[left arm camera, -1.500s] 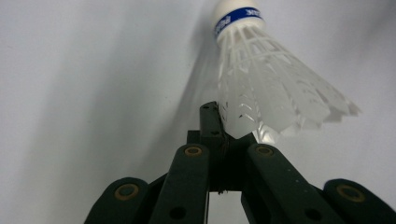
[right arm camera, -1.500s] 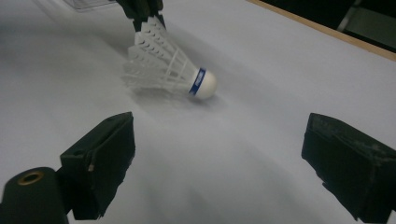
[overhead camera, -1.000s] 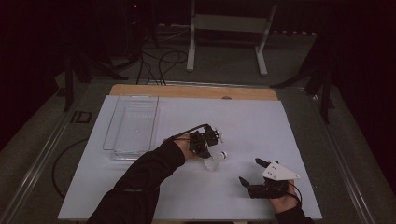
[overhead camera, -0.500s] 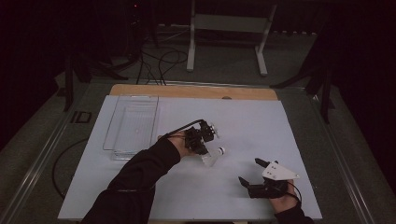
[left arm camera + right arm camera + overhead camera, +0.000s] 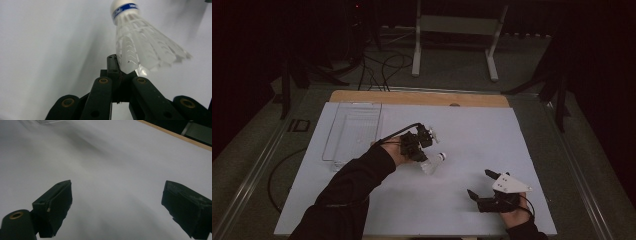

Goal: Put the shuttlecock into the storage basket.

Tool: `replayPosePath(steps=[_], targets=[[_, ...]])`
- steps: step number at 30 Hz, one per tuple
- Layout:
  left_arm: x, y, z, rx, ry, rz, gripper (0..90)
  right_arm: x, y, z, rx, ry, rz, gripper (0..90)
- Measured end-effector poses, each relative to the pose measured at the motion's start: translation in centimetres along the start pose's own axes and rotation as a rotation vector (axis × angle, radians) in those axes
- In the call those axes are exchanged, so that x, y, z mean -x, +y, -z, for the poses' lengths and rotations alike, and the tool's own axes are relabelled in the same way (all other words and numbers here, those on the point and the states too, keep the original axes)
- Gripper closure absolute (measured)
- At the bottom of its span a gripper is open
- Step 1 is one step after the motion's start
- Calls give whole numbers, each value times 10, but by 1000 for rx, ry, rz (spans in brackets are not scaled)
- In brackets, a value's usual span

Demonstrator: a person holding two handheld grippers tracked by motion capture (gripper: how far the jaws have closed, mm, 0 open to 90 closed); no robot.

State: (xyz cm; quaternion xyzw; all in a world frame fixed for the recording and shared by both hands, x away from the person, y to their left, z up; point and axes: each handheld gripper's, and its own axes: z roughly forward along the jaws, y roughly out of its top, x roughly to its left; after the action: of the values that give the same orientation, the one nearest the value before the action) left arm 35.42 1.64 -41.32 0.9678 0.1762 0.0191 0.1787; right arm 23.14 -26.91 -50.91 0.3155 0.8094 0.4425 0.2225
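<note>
A white table (image 5: 512, 140) with a wooden strip along its far edge is seen from above, standing on a dark floor where cables and a pale metal stand (image 5: 454, 30) are visible behind it. A clear plastic tray (image 5: 354, 132) is set on the far left part of the table. The person's left forearm, in a dark sleeve (image 5: 347, 192), is stretched from the bottom edge toward the middle of the table. The left gripper (image 5: 419, 150) is held near the table's centre, just to the right of the tray, and its jaws are pressed together on the feather skirt of a shuttlecock (image 5: 434, 162). In the left gripper view the shuttlecock (image 5: 140, 47) is pinched at the rim of its white skirt, its cork tip with a blue band pointing away from the gripper. The right gripper (image 5: 484, 185) is held near the front right corner of the table, well apart from the shuttlecock, with its jaws spread wide over bare table.
</note>
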Motion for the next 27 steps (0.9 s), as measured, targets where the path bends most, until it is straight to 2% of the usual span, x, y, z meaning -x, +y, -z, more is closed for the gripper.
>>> replayPosePath(steps=[4,11,17,18,27], targets=[[-1,-4,8,-1,15,4,900,-1,0,0,-1,1,-3,98],[-9,-13,22,19,40,41,900,-1,0,0,-4,1,3,98],[-14,-19,31,17,70,52,900,-1,0,-1,-1,1,5,98],[-17,-22,36,22,76,68,900,-2,1,-1,1,3,-2,98],[-31,-40,57,40,118,128,900,-2,1,0,9,3,5,98]])
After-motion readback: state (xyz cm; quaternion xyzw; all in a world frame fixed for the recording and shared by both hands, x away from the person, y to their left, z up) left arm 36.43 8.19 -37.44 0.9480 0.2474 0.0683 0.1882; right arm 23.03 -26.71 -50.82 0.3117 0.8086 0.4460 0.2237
